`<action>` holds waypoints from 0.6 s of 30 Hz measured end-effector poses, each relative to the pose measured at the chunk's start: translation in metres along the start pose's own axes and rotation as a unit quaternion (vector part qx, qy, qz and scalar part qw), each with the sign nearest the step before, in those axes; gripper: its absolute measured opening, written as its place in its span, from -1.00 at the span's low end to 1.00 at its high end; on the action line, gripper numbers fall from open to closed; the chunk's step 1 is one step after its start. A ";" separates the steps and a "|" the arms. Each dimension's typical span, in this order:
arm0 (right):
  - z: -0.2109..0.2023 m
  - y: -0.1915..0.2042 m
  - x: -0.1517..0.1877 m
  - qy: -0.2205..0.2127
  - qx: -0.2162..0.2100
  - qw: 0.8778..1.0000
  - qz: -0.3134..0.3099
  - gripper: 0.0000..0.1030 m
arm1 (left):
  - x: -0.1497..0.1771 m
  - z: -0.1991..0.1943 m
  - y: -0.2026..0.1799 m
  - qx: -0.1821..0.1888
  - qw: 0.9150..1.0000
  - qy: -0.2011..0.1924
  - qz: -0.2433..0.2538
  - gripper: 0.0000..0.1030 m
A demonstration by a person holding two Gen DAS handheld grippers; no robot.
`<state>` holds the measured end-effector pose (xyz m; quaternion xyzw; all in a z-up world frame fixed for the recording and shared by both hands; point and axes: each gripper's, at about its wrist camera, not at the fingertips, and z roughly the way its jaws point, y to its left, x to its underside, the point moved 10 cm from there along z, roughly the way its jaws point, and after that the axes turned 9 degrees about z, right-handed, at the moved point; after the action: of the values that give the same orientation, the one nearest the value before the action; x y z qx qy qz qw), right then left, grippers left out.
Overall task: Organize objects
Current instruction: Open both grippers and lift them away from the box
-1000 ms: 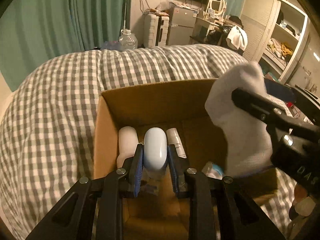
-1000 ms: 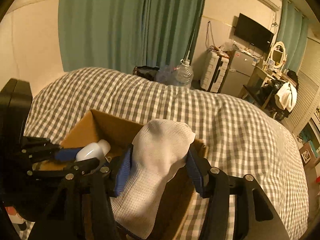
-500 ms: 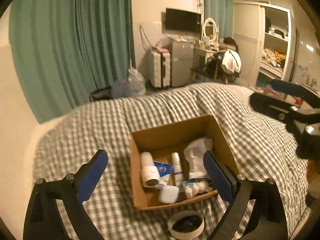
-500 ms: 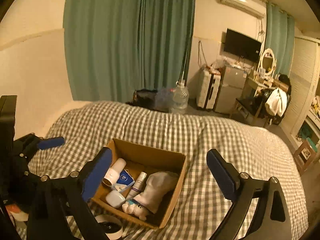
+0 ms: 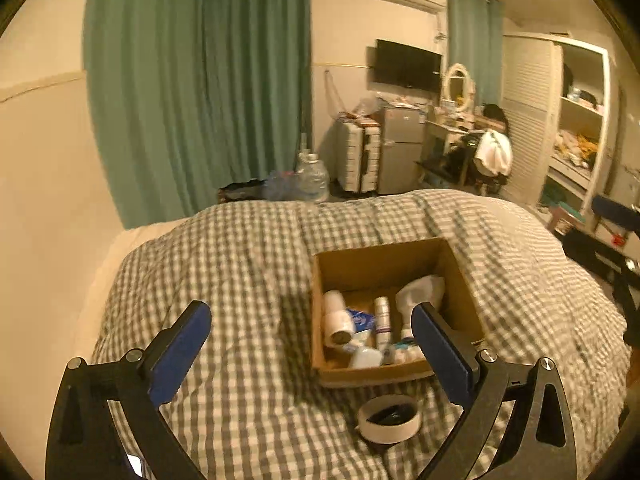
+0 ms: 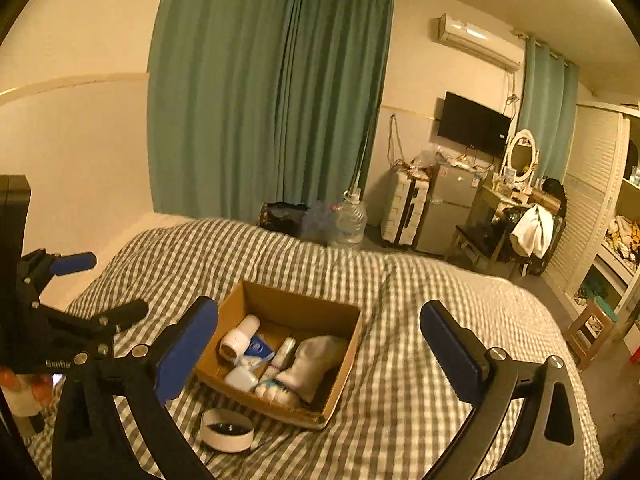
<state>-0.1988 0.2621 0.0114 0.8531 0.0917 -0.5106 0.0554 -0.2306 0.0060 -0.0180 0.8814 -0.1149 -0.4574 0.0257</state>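
An open cardboard box (image 5: 380,268) (image 6: 296,304) sits on the checked bed. In it lie a white sock (image 5: 424,292) (image 6: 316,360), a white bottle (image 5: 334,316) (image 6: 240,336), a slim tube (image 5: 382,314) (image 6: 282,354), a blue packet (image 5: 362,320) and a small pale case (image 5: 366,358) (image 6: 240,378). My left gripper (image 5: 308,314) hovers above and in front of the box, its jaws opening wide with nothing between them. My right gripper (image 6: 318,310) hangs likewise, jaws opening and empty.
A roll of white tape (image 5: 388,418) (image 6: 226,430) lies on the checked duvet (image 5: 240,272) just in front of the box. Beyond the bed stand a green curtain (image 5: 200,80), a water jug (image 5: 312,178), a suitcase (image 5: 358,156) and shelves (image 5: 576,120).
Both grippers let go inside the box, the left of the pale case and the right of the white sock. They opened wide and drew back and up from the box.
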 end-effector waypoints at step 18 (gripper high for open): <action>0.094 0.035 0.172 0.182 -0.040 0.982 0.016 0.97 | 0.140 0.072 -0.011 -0.018 0.993 0.114 -0.031 1.00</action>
<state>-0.1926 0.2271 -0.1850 0.9303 0.1073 -0.3415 0.0801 -0.2095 -0.0106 -0.1739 0.9302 -0.0763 -0.3567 0.0401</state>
